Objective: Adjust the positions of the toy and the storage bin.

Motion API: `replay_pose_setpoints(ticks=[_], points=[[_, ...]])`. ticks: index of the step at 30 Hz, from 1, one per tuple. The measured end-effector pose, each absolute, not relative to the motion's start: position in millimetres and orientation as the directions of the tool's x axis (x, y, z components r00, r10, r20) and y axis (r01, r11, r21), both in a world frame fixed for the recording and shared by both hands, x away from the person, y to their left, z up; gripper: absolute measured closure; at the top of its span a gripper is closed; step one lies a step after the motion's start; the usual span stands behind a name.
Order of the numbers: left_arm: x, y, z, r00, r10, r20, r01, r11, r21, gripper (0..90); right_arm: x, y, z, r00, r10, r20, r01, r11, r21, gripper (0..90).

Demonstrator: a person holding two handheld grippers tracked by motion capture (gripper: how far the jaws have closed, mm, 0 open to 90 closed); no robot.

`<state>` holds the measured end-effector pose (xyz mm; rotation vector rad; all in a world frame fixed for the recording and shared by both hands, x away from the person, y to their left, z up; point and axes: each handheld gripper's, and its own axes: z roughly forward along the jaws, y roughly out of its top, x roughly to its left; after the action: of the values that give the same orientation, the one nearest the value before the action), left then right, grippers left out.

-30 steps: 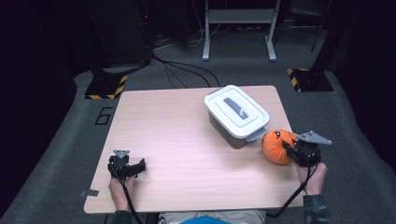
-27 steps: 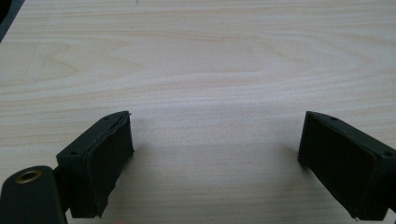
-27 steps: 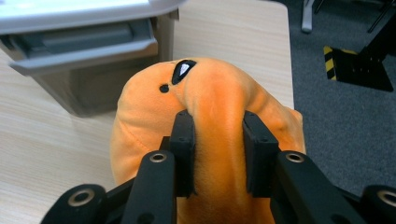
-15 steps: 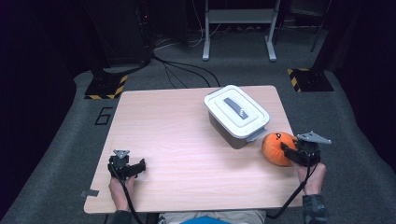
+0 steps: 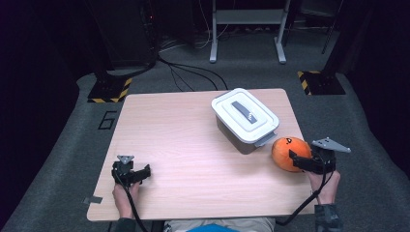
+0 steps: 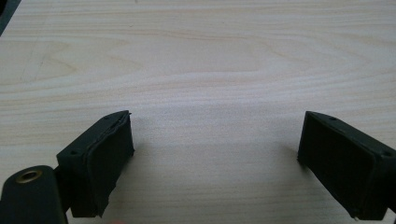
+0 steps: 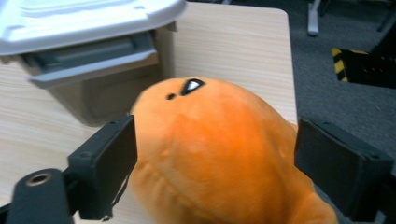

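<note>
Right gripper view: orange plush [image 7: 219, 154] sits between opened right tongs [image 7: 215, 163].

From my remote seat I see a light wooden table [image 5: 193, 145] on grey carpet [image 5: 63, 145]. Black cables [image 5: 183, 72] trail across the floor beyond its far edge. A grey metal stand [image 5: 246, 29] sits at the far side, with yellow-black striped bases [image 5: 107, 90] left and right. The room beyond is dark.

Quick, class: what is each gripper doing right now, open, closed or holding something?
Left gripper: open, bare table between its jaws.
Right gripper: jaws have just been opening; orange plush toy sits between them, released.
</note>
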<state>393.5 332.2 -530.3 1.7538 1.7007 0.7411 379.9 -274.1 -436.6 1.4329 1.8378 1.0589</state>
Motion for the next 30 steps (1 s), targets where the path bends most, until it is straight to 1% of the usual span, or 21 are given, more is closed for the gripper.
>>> replay_pose_setpoints(ticks=[2,11,15,19,20,22,26,30], points=[[393.6,332.2,-530.3,0.032,0.999,-0.005,0.677,-0.018,0.736,10.1,378.4,-273.1,-436.2,-0.269,0.962,0.035,0.509,0.112,0.853,9.6],[393.7,332.3,-530.3,0.032,0.999,-0.007,0.678,-0.016,0.735,10.1,361.8,-253.6,-437.5,-0.375,0.926,0.043,0.489,0.158,0.858,4.7],[393.6,331.9,-530.2,0.028,1.000,-0.006,0.678,-0.014,0.735,10.0,354.6,-239.7,-439.2,-0.419,0.907,0.047,0.478,0.176,0.860,2.7],[393.3,332.2,-530.2,0.032,0.999,-0.005,0.678,-0.018,0.735,9.9,348.6,-219.4,-442.4,-0.488,0.872,0.039,0.475,0.228,0.850,0.5],[393.3,333.0,-530.2,0.046,0.999,-0.004,0.679,-0.029,0.734,9.7,347.2,-213.6,-443.6,-0.505,0.862,0.037,0.470,0.239,0.850,0.4],[393.6,333.2,-529.9,0.058,0.998,-0.004,0.685,-0.037,0.728,7.7,344.9,-199.8,-447.8,-0.547,0.837,0.028,0.458,0.271,0.846,0.1],[394.8,332.4,-529.0,0.080,0.997,-0.008,0.700,-0.051,0.712,3.9,345.1,-181.8,-458.7,-0.600,0.799,0.034,0.454,0.305,0.837,0.0],[397.9,332.4,-524.4,0.099,0.995,-0.033,0.703,-0.046,0.710,2.0,346.6,-164.0,-473.9,-0.652,0.757,0.050,0.468,0.350,0.812,0.0]])
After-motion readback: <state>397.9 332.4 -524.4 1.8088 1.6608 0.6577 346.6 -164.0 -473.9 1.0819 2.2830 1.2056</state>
